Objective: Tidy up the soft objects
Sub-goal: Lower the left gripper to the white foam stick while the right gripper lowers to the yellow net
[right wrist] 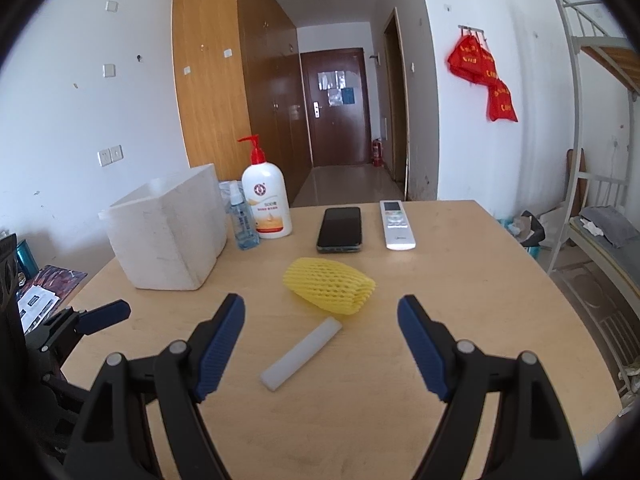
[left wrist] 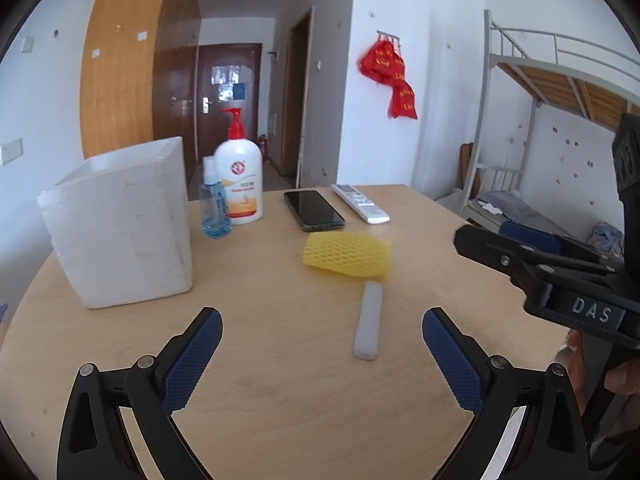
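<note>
A yellow foam net sleeve (left wrist: 347, 254) lies on the wooden table (left wrist: 280, 360), also in the right wrist view (right wrist: 329, 285). A white foam stick (left wrist: 369, 321) lies just in front of it, also in the right wrist view (right wrist: 301, 353). A white foam box (left wrist: 120, 224) stands at the left, open at the top (right wrist: 168, 232). My left gripper (left wrist: 322, 334) is open and empty, above the table short of the stick. My right gripper (right wrist: 320, 320) is open and empty, with the stick between its fingers' line; it also shows in the left wrist view (left wrist: 560, 272).
A red-pump lotion bottle (left wrist: 240, 176) and a small blue spray bottle (left wrist: 214, 208) stand beside the box. A black phone (left wrist: 314, 210) and a white remote (left wrist: 360, 203) lie at the table's far side. A bunk bed (left wrist: 560, 92) stands to the right.
</note>
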Demonstrator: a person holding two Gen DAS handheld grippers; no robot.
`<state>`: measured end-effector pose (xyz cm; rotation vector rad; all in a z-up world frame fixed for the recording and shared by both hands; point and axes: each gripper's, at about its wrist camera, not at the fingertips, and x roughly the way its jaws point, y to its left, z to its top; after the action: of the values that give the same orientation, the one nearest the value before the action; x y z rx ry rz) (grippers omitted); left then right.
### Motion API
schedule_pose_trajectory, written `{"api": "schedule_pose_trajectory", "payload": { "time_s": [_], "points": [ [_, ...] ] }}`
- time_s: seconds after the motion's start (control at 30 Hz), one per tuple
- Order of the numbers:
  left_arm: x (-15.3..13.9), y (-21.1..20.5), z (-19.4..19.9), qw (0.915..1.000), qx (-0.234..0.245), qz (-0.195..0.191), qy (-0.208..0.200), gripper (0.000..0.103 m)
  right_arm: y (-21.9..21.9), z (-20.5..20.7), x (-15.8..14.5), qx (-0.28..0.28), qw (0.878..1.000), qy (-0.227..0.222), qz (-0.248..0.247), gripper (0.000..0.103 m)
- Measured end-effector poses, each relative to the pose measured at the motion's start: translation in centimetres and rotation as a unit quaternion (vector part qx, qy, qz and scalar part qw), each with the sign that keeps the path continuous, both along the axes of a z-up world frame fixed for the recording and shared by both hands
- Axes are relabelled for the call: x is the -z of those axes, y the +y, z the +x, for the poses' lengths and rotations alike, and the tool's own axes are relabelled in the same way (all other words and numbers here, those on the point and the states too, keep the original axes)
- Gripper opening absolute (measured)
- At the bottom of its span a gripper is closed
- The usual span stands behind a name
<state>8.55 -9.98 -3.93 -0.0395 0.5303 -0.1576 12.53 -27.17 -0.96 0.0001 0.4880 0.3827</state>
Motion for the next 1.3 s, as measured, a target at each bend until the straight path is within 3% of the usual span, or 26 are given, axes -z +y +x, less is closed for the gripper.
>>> {"api": "schedule_pose_trajectory", "payload": {
  "time_s": [0.87,1.17,1.3],
  "points": [
    [3.7,-2.1,8.2,0.9937,0.045,-0.019,0.101,0.099,0.6,9.7,2.8,-0.056,0.993,0.094,-0.037,0.082],
    [5.6,-3.8,10.3,0.9855,0.067,-0.012,0.155,0.083,0.9,12.9,4.5,-0.093,0.986,0.133,-0.041,0.082],
    [6.0,-3.9,10.6,0.9838,0.066,-0.018,0.165,0.071,1.6,13.6,5.2,-0.109,0.982,0.145,-0.049,0.077]
  ]
}}
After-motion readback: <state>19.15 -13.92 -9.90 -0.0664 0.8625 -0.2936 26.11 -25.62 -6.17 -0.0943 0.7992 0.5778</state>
